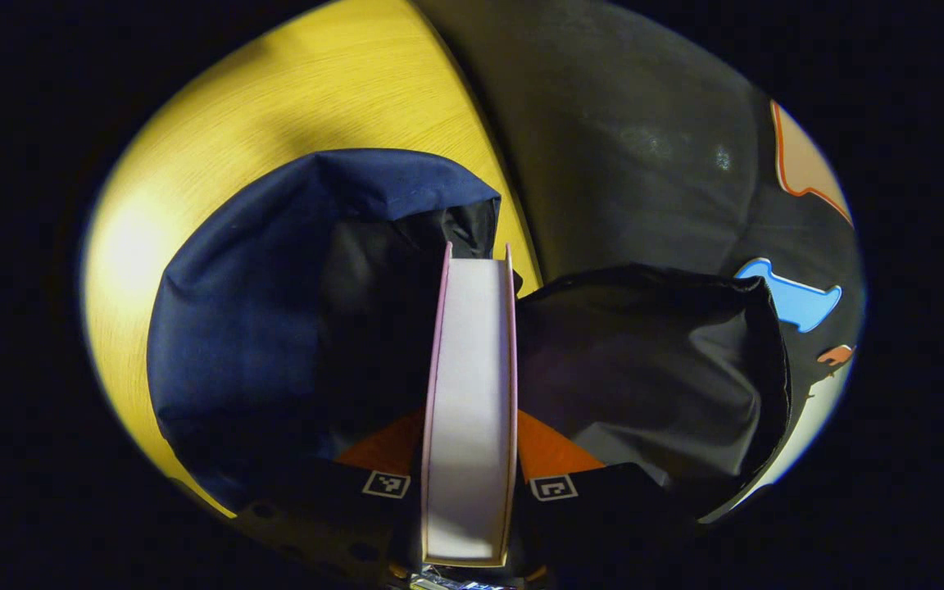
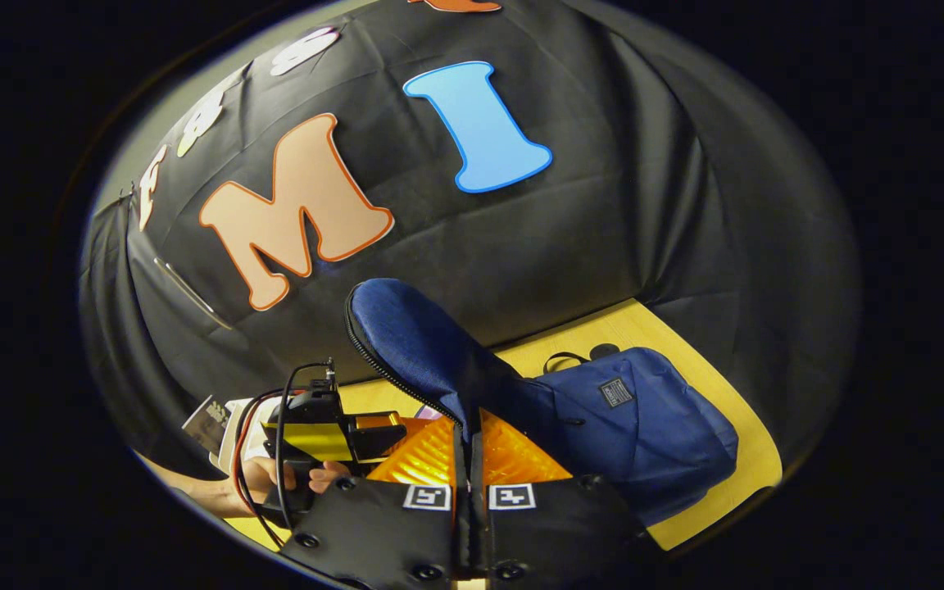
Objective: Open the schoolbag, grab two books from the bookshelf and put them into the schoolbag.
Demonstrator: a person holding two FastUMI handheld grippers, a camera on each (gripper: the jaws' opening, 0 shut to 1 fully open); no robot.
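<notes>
The book (image 1: 469, 410) stands on edge, its page block facing the camera, clamped between the two fingers of the left gripper (image 1: 469, 492) and poised directly over the dark open mouth of the schoolbag (image 1: 259, 328), which sits on the yellow table (image 1: 275, 98). To do this step well, I judge the book should go down straight along its own edge, kept clear of the bag's lining on both sides, and be let go only once it rests inside. Beside the bag's mouth, the right gripper (image 2: 469, 459) is clenched on the blue flap (image 2: 415, 336), pulling it up and away from the bag body so the opening stays wide.
</notes>
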